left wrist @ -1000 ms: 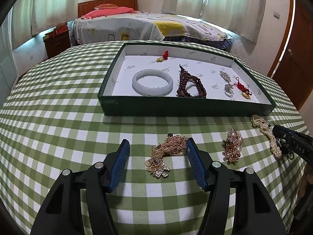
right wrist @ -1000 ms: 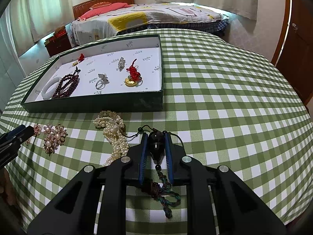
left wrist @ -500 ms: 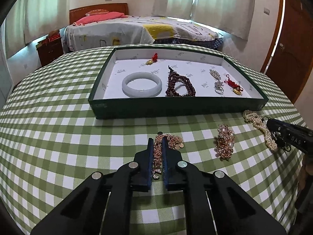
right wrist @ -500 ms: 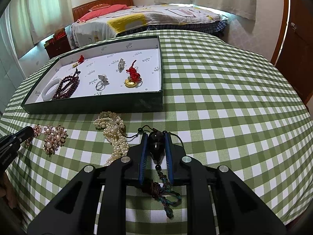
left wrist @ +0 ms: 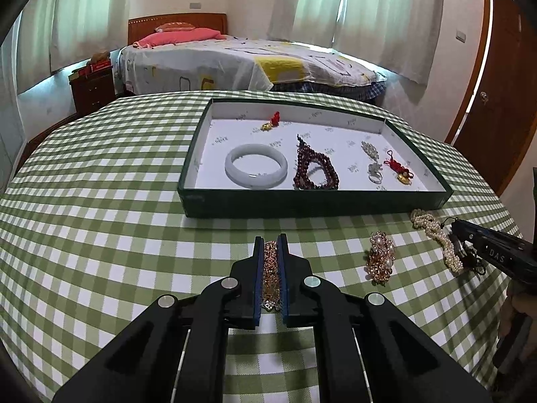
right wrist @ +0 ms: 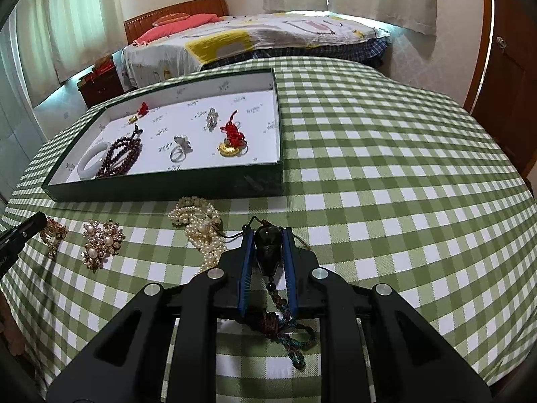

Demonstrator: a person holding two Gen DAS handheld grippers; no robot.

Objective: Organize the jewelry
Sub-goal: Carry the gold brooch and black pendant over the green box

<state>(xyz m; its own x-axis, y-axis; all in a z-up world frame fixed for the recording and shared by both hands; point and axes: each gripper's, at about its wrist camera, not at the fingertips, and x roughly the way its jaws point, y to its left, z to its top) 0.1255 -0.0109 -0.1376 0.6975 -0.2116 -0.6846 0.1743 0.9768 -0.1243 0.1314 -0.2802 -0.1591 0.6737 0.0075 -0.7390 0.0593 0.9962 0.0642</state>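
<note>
My left gripper (left wrist: 270, 240) is shut on a gold chain (left wrist: 271, 273) and holds it above the checked tablecloth in front of the green tray (left wrist: 302, 201). My right gripper (right wrist: 268, 235) is shut on a dark pendant (right wrist: 267, 250) whose cord and tassel (right wrist: 285, 332) hang below the fingers. A pearl strand (right wrist: 201, 231) and a gold pearl brooch (right wrist: 100, 243) lie on the cloth left of my right gripper. The tray (right wrist: 167, 186) holds a white bangle (left wrist: 256, 169), dark red beads (left wrist: 313, 171), a ring (right wrist: 179, 149) and red-knot charms (right wrist: 231, 134).
The round table with green checked cloth (left wrist: 100, 218) drops off at its edges. A bed (left wrist: 235, 63) and a nightstand (left wrist: 92, 89) stand behind it. A wooden door (left wrist: 500, 100) is at the right.
My left gripper closed on the gold chain and lifted it off the cloth, moving toward the tray. My right gripper stayed shut on the pendant and hardly moved.
</note>
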